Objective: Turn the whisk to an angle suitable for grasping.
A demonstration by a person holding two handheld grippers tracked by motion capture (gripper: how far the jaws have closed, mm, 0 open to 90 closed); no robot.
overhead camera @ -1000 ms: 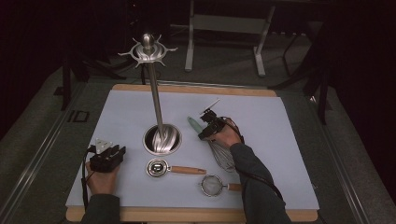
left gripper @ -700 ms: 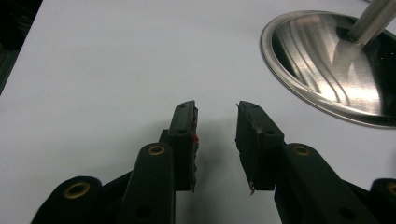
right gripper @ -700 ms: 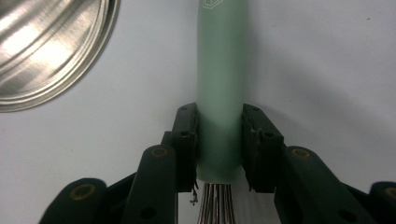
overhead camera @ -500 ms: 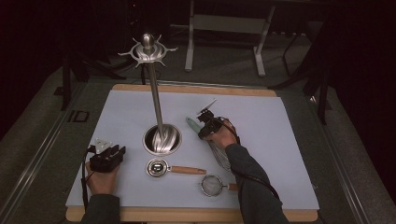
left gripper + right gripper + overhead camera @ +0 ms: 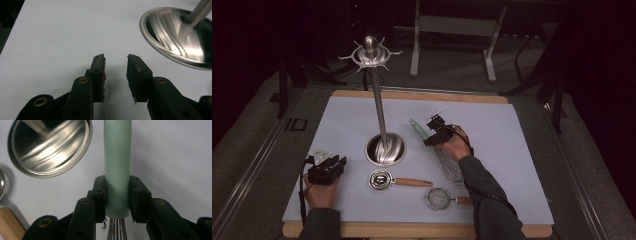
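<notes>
High view: the right gripper, right of centre, has just closed on the whisk; lift it level, clear of the stand.

Left gripper view: the left gripper gapes empty, low centre.

Right gripper view: pads clamp the whisk's green handle; keep the squeeze firm.

Our left hand rests low near the front of the desk, holding the left tongs. Their jaws stand apart with nothing between them. Our right arm reaches farther out, sleeve bent at the elbow. The right tongs have just been closing, and their jaws now press on both sides of the whisk's green handle.
</notes>
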